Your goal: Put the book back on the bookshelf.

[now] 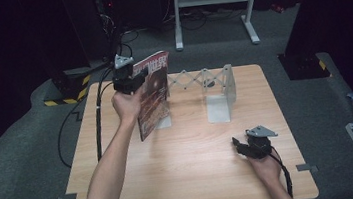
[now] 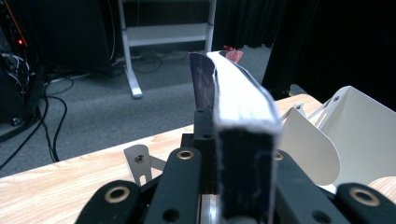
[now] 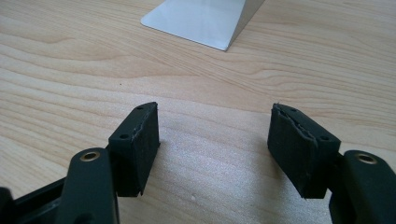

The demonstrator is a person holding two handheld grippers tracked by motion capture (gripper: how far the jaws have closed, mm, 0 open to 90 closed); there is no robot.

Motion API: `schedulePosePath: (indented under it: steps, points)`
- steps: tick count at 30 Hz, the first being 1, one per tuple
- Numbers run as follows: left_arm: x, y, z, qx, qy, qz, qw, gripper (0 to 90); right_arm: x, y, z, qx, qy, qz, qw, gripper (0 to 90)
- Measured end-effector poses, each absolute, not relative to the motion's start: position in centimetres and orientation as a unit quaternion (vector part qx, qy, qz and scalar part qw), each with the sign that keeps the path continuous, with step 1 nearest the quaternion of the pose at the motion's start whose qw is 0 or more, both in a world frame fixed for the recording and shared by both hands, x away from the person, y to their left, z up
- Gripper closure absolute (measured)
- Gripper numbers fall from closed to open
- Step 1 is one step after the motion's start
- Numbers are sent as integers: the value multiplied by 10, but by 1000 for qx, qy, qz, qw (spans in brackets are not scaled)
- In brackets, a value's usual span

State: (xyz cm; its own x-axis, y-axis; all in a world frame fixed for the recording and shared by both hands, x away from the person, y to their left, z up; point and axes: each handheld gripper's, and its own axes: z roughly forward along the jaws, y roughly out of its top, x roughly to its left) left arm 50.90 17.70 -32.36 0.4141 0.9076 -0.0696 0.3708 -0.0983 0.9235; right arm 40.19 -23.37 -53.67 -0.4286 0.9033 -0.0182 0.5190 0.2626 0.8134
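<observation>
Pinching the magazine (image 1: 153, 94) upright over the worktop (image 1: 184, 144) beside the white rack (image 1: 216, 92), the left claw (image 2: 233, 186) grips its spine edge. Thin, floppy and glossy, it likely sags unless held near the spine; right claw (image 3: 212, 149) rests spread, empty.

Table (image 1: 185, 149) brightly lit from overhead; surroundings toward upper frame edges fall dark. Soft shadows. Gripper views: near jaws slightly blurred at bottom, mild glare on wood.
</observation>
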Motion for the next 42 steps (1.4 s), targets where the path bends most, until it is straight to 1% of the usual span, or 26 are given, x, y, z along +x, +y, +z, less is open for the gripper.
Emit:
schedulePosePath:
  steps: [6,12,21,33,38,42]
  points:
    - [505,179,-325,697,458,278,477,834,402,-233,-537,474,753,382,250,342]
    - [502,181,-320,713,460,272,454,830,402,-233,-537,474,753,382,249,343]
    - [505,180,-316,746,470,250,400,824,402,-233,-537,474,753,382,250,343]
    - [508,179,-309,771,481,213,359,825,402,-233,-537,474,754,381,249,343]
    - [508,180,-305,777,484,198,351,830,402,-233,-537,473,754,382,249,342]
    - [504,178,-304,772,478,210,362,837,402,-233,-537,473,754,382,250,343]
